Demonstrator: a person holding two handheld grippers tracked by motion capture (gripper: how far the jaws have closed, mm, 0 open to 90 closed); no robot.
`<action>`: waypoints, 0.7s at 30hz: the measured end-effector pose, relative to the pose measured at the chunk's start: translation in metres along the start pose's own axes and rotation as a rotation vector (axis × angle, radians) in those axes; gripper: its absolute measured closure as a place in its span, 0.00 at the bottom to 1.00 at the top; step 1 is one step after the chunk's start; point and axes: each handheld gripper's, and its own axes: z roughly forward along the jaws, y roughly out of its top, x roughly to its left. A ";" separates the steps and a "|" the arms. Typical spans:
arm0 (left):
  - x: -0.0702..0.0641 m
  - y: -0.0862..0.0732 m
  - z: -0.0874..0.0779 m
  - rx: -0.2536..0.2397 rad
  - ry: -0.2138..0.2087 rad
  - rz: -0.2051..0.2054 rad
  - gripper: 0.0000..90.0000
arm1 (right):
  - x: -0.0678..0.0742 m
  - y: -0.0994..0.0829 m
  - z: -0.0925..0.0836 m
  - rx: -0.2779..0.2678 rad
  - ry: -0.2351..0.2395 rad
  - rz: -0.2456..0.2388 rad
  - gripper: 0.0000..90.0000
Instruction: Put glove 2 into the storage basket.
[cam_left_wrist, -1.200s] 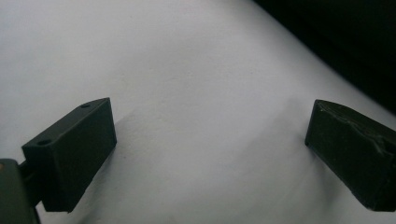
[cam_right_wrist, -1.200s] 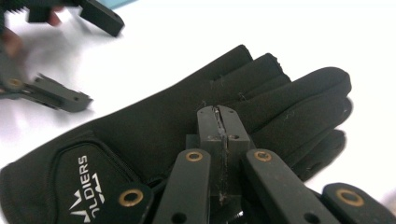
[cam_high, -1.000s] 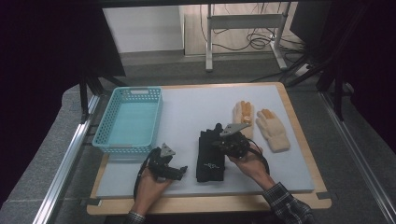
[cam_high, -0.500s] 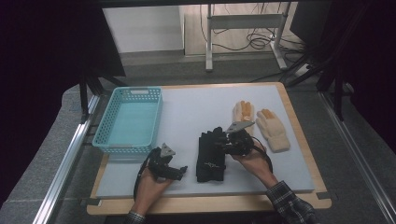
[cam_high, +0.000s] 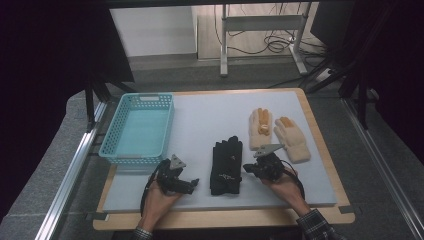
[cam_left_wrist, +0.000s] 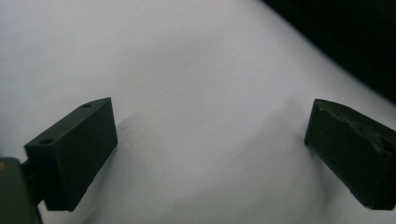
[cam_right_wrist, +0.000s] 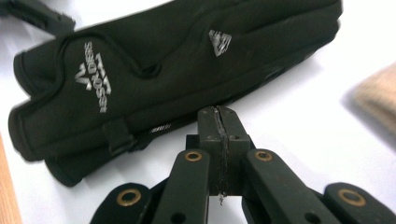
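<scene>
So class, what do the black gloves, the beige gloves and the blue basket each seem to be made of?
Black gloves: probably smooth matte synthetic fabric, with stitched seams and printed silver lettering. Beige gloves: seemingly soft fuzzy knit, with orange patches on the fingers. Blue basket: likely moulded plastic, its walls an even lattice of holes.

Black glove cuff, white lettering partly legible, apparently "DIGS", small white logo on its back
</scene>
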 end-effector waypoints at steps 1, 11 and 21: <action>0.001 -0.002 -0.001 -0.002 0.002 -0.008 0.03 | 0.001 -0.002 0.001 -0.001 0.003 0.001 0.98; 0.012 -0.014 -0.011 0.001 0.013 -0.025 0.01 | 0.013 -0.007 0.015 0.001 0.038 -0.006 0.98; 0.022 -0.021 -0.017 0.009 -0.020 0.008 0.00 | 0.033 0.008 0.035 -0.003 0.074 -0.050 0.96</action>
